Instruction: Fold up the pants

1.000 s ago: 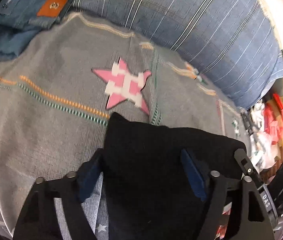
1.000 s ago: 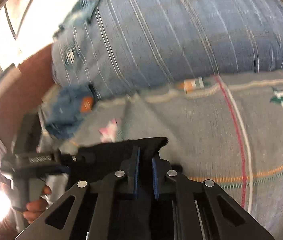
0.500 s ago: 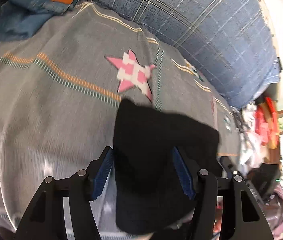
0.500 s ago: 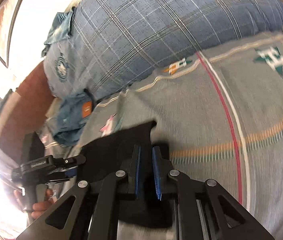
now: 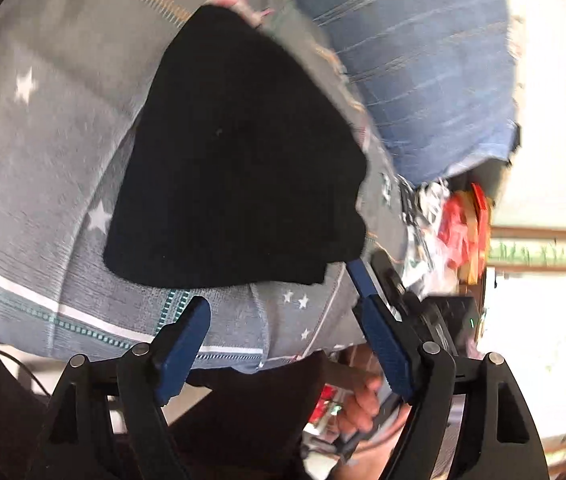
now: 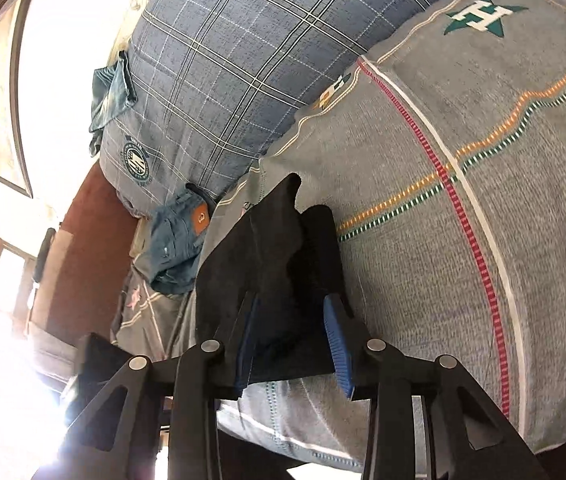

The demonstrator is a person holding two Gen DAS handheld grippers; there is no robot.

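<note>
A grey patterned bed (image 6: 423,240) carries black pants (image 5: 239,160), a plaid pillow (image 6: 235,60) at 11 o'clock. Left gripper (image 5: 279,320) gapes empty; right gripper (image 6: 291,328) spread, pants between its fingers.

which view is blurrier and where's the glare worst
Left wrist view: motion-smeared, the blue plaid pillow streaked, the black pants a featureless dark patch, the right edge washed out white. Right wrist view: sharper, the blanket stripes crisp, but glare whites out the lower left corner.
</note>
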